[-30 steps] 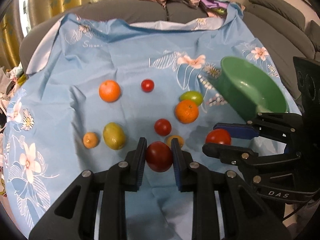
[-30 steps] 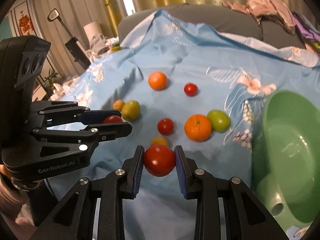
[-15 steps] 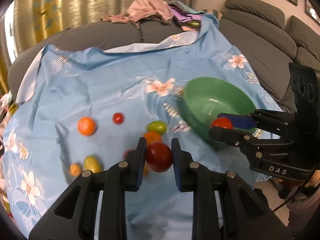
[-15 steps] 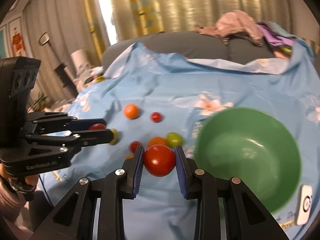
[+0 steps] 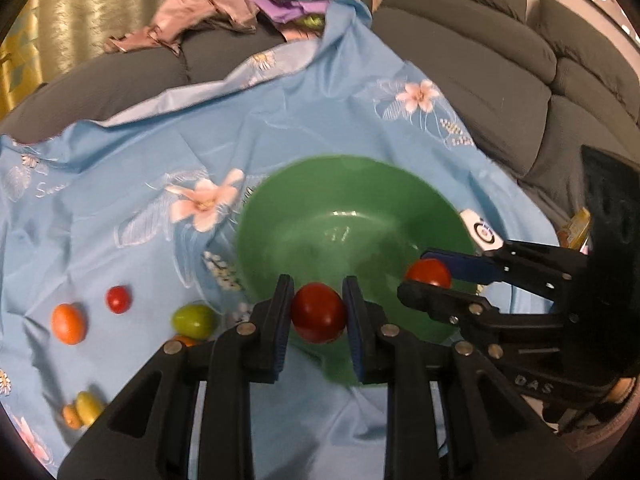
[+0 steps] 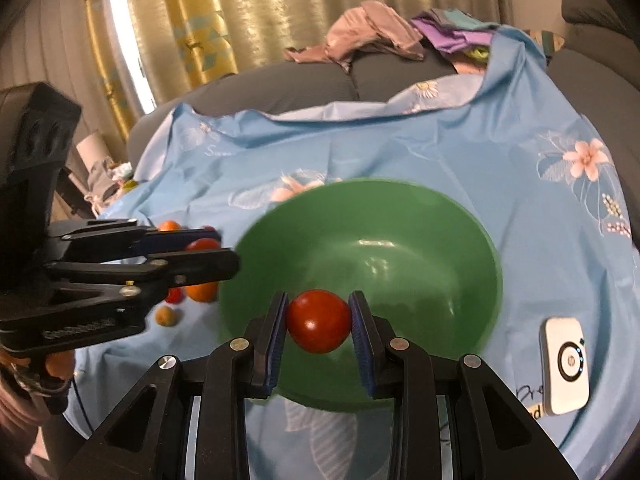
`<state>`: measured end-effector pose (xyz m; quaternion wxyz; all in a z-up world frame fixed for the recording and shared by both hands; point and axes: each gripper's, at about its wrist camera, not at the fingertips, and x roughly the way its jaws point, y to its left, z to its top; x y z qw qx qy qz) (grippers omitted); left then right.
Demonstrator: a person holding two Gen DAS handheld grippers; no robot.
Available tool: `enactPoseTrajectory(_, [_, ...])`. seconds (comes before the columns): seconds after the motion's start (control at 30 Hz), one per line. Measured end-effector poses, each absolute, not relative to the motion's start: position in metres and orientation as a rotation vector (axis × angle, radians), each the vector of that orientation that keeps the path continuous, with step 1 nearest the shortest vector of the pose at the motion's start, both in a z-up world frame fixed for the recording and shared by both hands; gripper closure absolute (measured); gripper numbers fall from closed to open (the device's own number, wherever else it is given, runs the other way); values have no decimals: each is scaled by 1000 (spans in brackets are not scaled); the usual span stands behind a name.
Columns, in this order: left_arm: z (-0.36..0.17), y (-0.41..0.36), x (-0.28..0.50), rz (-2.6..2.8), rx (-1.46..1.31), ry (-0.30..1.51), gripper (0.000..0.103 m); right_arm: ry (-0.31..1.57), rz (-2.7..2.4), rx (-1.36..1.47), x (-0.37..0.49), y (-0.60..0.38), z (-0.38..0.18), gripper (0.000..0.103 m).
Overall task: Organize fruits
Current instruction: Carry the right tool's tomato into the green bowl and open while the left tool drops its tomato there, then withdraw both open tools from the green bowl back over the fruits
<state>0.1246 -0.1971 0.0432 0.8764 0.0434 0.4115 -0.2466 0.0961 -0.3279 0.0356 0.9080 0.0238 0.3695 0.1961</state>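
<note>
My left gripper (image 5: 316, 314) is shut on a dark red tomato (image 5: 320, 320) held over the near rim of the green bowl (image 5: 320, 208). My right gripper (image 6: 319, 326) is shut on a brighter red tomato (image 6: 320, 336), also above the near part of the bowl (image 6: 460, 248). Each gripper shows in the other's view: the right one (image 5: 424, 276) at the bowl's right edge, the left one (image 6: 224, 250) at its left edge. The bowl's inside looks bare.
On the blue flowered cloth (image 5: 120, 168) left of the bowl lie an orange (image 5: 68, 323), a small red tomato (image 5: 118, 299), a green fruit (image 5: 194, 321) and more small fruits (image 5: 86, 408). A white device (image 6: 564, 364) lies right of the bowl. Grey sofa cushions ring the cloth.
Both grippers carried their tomatoes to the right, from over the scattered fruit to above the green bowl. Both grips stayed shut throughout.
</note>
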Motion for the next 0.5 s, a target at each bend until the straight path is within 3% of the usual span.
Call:
enactPoseTrajectory(0.07, [36, -202, 128, -514, 98, 882, 76, 779, 388, 57, 97, -332, 32, 70])
enactPoseTrajectory(0.2, [35, -198, 129, -490, 90, 892, 42, 790, 368, 87, 98, -341, 31, 70])
enactPoseTrajectory(0.3, [40, -185, 125, -461, 64, 888, 35, 780, 353, 114, 95, -348, 34, 67])
enactPoseTrajectory(0.43, [44, -155, 108, -388, 37, 875, 17, 757, 332, 159, 90, -358, 41, 67])
enactPoseTrajectory(0.5, [39, -133, 95, -328, 22, 890, 16, 753, 324, 180, 87, -363, 43, 67])
